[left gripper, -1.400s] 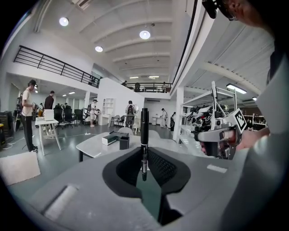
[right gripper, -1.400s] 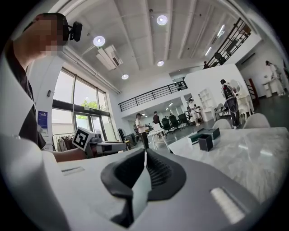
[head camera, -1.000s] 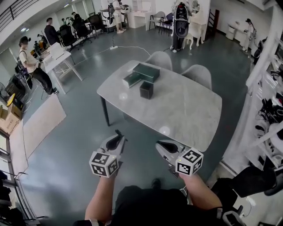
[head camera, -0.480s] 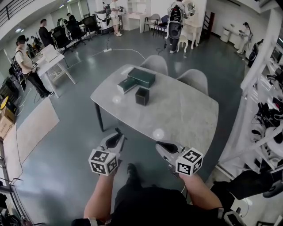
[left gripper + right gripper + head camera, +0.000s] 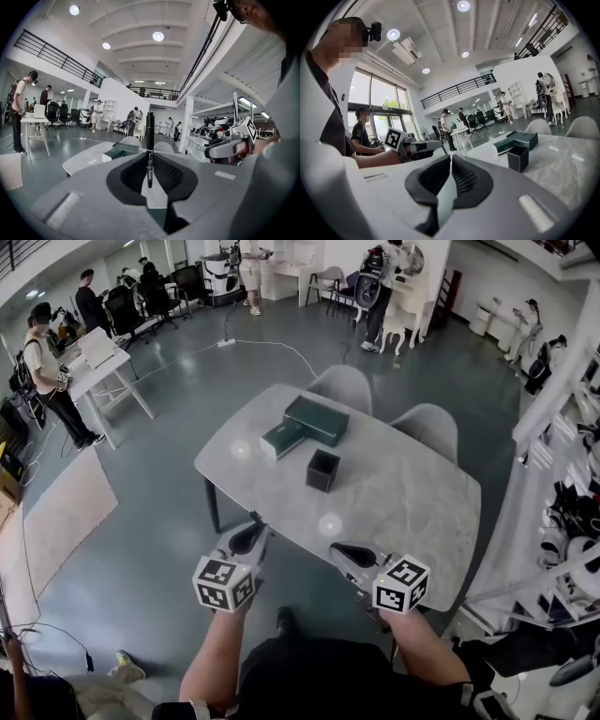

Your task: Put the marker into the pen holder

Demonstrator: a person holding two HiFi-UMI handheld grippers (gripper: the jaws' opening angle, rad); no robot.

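A black marker stands upright between the jaws of my left gripper, which is shut on it. In the head view that left gripper hovers off the table's near edge, the marker poking up from it. The pen holder is a black open cube near the middle of the marble table. My right gripper hangs level beside the left one. Its jaws are shut with nothing in them. From the right gripper view the pen holder lies ahead to the right.
Two green boxes lie on the table beyond the holder. Two grey chairs stand at the far side. Shelving runs along the right. Several people stand at desks in the background.
The table and pen holder have drawn nearer and lower in the head view. Both grippers keep the same pose, the marker still held in the left.
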